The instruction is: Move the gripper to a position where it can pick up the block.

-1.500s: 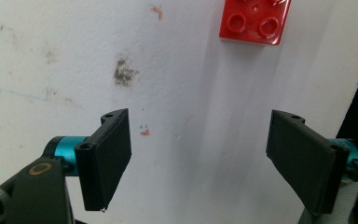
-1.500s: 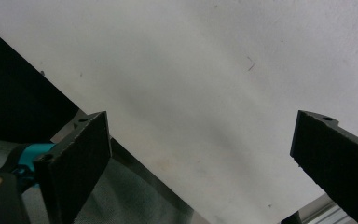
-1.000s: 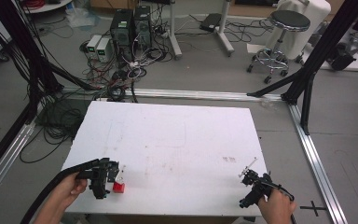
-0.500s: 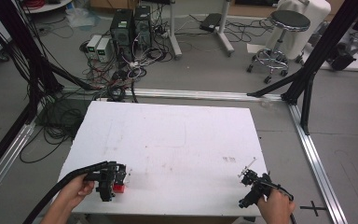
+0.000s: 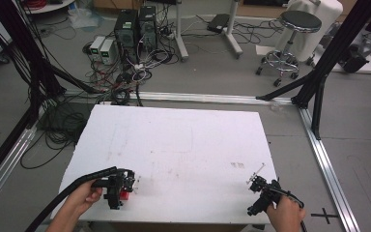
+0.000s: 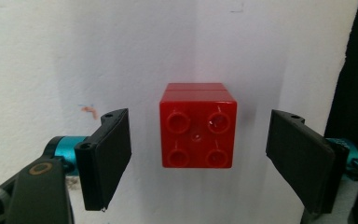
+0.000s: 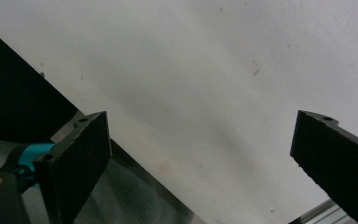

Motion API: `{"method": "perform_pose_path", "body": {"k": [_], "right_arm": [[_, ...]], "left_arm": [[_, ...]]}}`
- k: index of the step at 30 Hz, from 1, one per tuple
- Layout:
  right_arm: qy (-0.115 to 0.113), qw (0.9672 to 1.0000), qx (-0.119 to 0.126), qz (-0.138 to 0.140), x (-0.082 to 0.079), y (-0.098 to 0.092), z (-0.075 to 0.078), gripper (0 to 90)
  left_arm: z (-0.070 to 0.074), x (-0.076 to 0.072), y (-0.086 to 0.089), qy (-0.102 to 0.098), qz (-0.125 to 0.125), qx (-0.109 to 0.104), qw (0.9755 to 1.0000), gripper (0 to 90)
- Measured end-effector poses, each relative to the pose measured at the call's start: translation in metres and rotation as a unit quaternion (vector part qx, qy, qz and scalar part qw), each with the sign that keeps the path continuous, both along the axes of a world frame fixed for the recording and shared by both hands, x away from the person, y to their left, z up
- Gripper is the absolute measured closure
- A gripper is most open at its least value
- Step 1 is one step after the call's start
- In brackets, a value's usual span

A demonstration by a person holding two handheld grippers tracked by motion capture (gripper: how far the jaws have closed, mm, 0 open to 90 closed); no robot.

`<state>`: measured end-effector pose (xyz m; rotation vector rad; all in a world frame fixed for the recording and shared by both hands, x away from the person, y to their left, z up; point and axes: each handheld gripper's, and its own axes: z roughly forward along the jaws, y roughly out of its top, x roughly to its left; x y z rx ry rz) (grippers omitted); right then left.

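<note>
Red block sits mid-frame between left gripper jaws, wide apart, untouched; right gripper jaws spread, empty, over white table.

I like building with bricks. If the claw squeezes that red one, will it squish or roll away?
Probably neither. The red brick looks like hard, glossy plastic, so it should stay stiff. Its flat sides face the left claw, open around it, which should help the grip, though shiny plastic might slip a bit. It is boxy and sits flat on the white table, so it likely won't roll.
</note>
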<state>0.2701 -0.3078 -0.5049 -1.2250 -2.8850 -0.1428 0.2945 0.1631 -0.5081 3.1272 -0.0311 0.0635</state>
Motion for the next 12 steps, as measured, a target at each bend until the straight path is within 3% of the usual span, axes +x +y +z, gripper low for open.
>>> {"method": "perform_pose_path", "body": {"k": [12], "right_arm": [[-0.001, 1.0000, 0.000, 0.000, -0.0002, 0.0015, 0.0003, 4.4]], "left_arm": [[0.0002, -0.0006, -0.0020, -0.007, -0.002, 0.007, 0.9999, 22.5]]}}
